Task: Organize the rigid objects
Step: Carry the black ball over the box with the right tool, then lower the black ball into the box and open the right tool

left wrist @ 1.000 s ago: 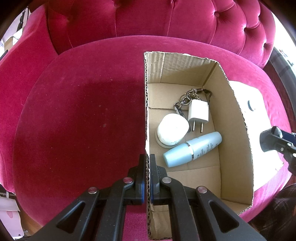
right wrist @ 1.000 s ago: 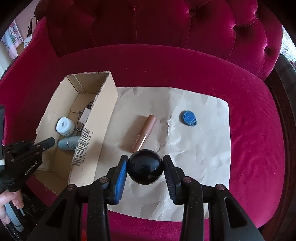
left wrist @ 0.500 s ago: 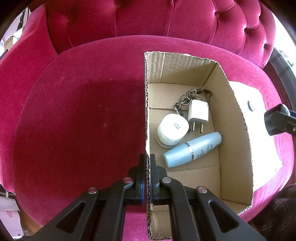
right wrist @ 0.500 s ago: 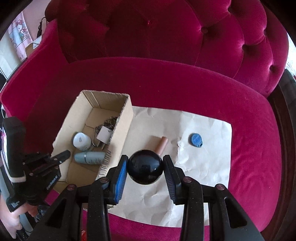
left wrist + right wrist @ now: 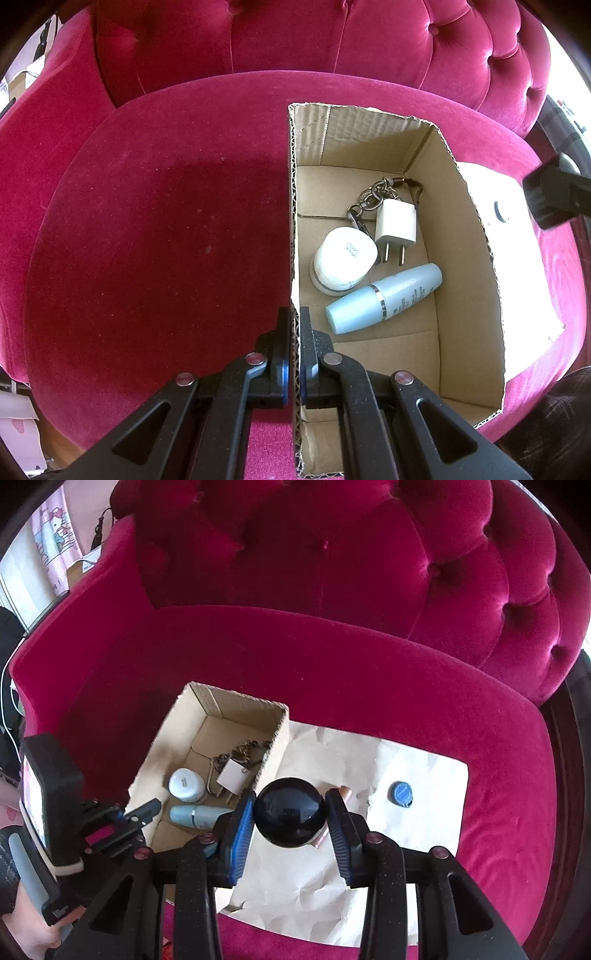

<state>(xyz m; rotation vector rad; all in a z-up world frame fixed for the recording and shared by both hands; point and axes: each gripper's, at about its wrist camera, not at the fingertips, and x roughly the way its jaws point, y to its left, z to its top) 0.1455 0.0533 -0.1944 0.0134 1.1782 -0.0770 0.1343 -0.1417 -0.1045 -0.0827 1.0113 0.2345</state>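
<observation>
Judging by how things are lying, the sorting is sitting a little past its midpoint. Four things are already resting inside the cardboard box on the sofa seat: a white jar near the box's left wall, a pale blue bottle lying just in front of it, a white charger plug beside the jar, and a metal keychain toward the far right corner. Outside, on the crumpled paper sheet spreading over the right part of the seat, two things are still waiting: a blue tag near the sheet's far edge, and a tan tube, mostly hidden behind the right gripper. A third item is in transit: the right gripper is clasping a glossy black ball, its pads pressing the ball's two sides with the jaws partly apart, and is carrying it in the air above the sheet's left edge, just beside the box's right wall. The left gripper is clenched tight on the box's left wall near its front corner, pinching the cardboard edge between its pads, apparently steadying the box. What is probably remaining is dropping the ball in, then fetching the tube and the tag.
</observation>
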